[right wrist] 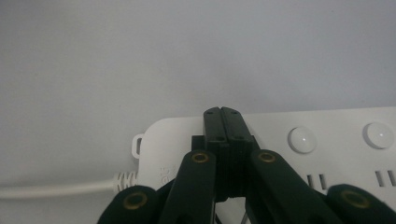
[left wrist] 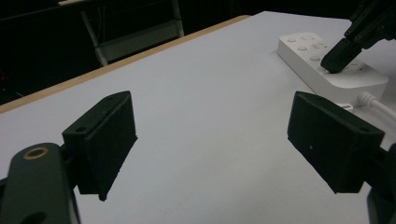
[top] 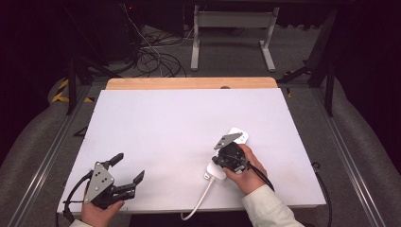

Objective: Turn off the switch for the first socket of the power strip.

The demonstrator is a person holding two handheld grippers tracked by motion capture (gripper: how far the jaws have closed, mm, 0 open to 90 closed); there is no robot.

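Your right gripper (right wrist: 221, 111), jaws pressed together with nothing between them, rests tip-down on the power strip (right wrist: 327, 135), whose long axis runs crosswise to them; your left gripper (top: 127, 169), jaws wide, lies well apart.

**Where everything sits on the desk**

So the power strip (top: 226, 158) lies on the desk (top: 179, 123), right of centre and toward the near edge, running diagonally away from the person. Its cable (top: 201, 198) trails off the near end and drops over the front edge. The right gripper (top: 230, 153) sits right on top of the strip, jaws together, tips touching its upper face beside a row of buttons (right wrist: 302, 139). The left gripper (top: 126, 171) is well apart at the near left corner, jaws spread over bare desk.
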